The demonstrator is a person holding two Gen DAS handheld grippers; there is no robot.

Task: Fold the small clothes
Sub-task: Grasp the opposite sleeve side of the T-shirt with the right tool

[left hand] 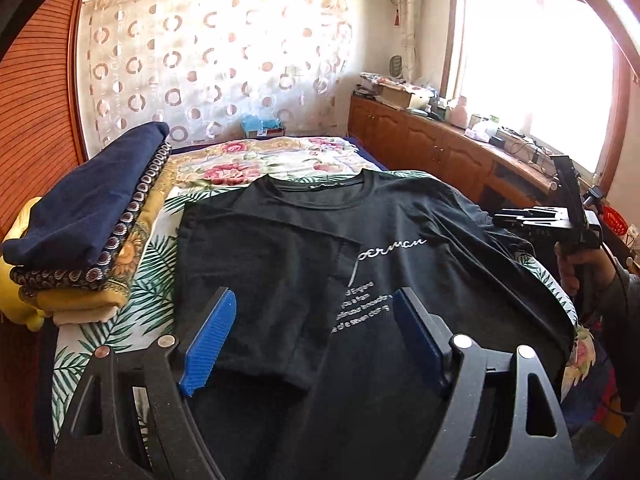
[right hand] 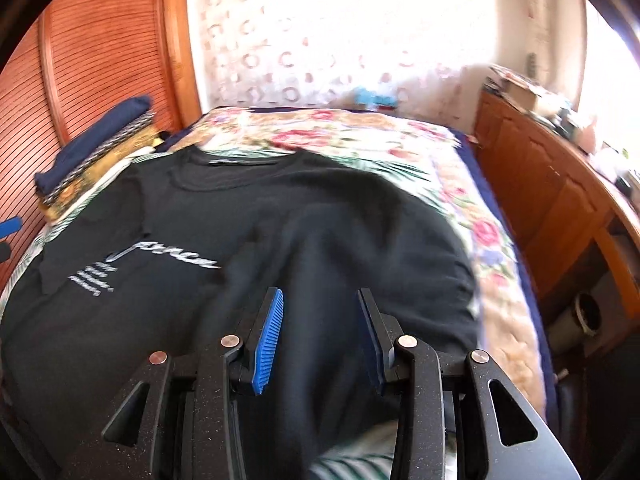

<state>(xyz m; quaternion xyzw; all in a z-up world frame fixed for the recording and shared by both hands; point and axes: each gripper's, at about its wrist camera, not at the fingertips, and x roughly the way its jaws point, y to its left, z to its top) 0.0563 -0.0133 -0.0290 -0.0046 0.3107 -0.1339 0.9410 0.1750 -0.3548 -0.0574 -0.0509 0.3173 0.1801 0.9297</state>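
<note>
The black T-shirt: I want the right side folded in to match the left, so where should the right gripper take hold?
Grip the black T-shirt at its unfolded right sleeve edge, coming in from the shirt's right side. The left side is already folded inward over the print, while the right still lies flat on the bedspread. The right gripper is open above that half.

Floral bed (left hand: 280,152) carries black T-shirt (left hand: 420,280) and folded stack (left hand: 80,240).

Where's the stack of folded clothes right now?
In the left wrist view, the stack of folded clothes sits at the bed's left edge, beside the black printed T-shirt, against the orange slatted wardrobe.
</note>
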